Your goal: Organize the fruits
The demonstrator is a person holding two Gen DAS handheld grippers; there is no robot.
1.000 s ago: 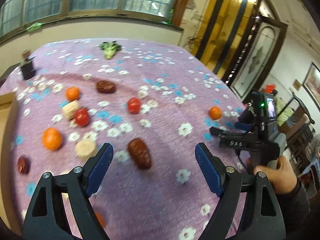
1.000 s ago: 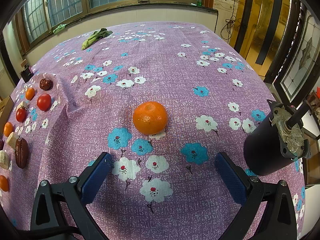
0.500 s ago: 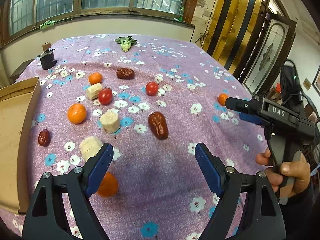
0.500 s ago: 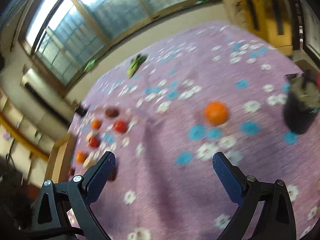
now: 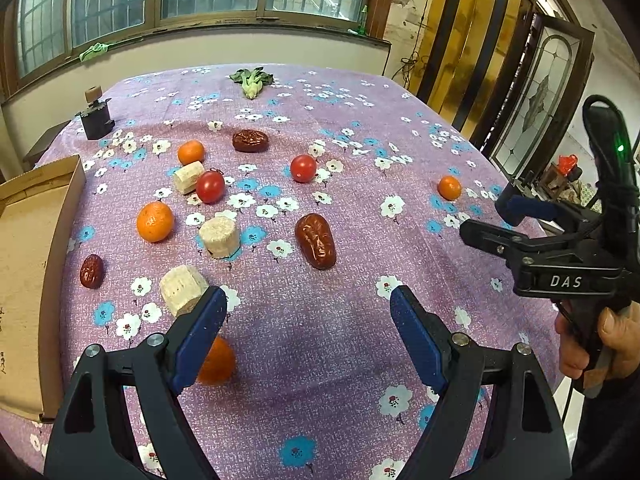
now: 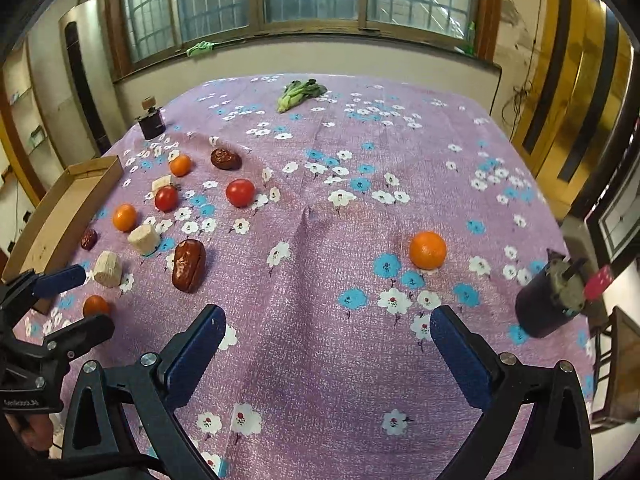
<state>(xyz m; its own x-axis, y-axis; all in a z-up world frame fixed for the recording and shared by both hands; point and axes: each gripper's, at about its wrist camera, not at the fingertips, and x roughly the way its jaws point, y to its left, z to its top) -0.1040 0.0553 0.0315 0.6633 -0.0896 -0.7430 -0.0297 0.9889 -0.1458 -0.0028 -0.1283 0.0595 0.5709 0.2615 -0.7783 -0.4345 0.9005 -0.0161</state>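
Left tongs (image 5: 308, 308) hovering spread and empty over the bench (image 5: 360, 128), right tongs (image 6: 324, 330) gaping empty too, lone orange (image 6: 427, 250) sitting ahead, cardboard box (image 5: 28, 240) lying at the left edge

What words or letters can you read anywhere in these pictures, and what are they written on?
"DAS": white letters on the black body of the right gripper, seen from the left wrist camera.
Small mirrored-looking lettering on the body of the left gripper, at the edge of the right wrist view: too small to read.
Dark marks on the cardboard box at its left edge: too cut off to read.
Nothing else carries text.
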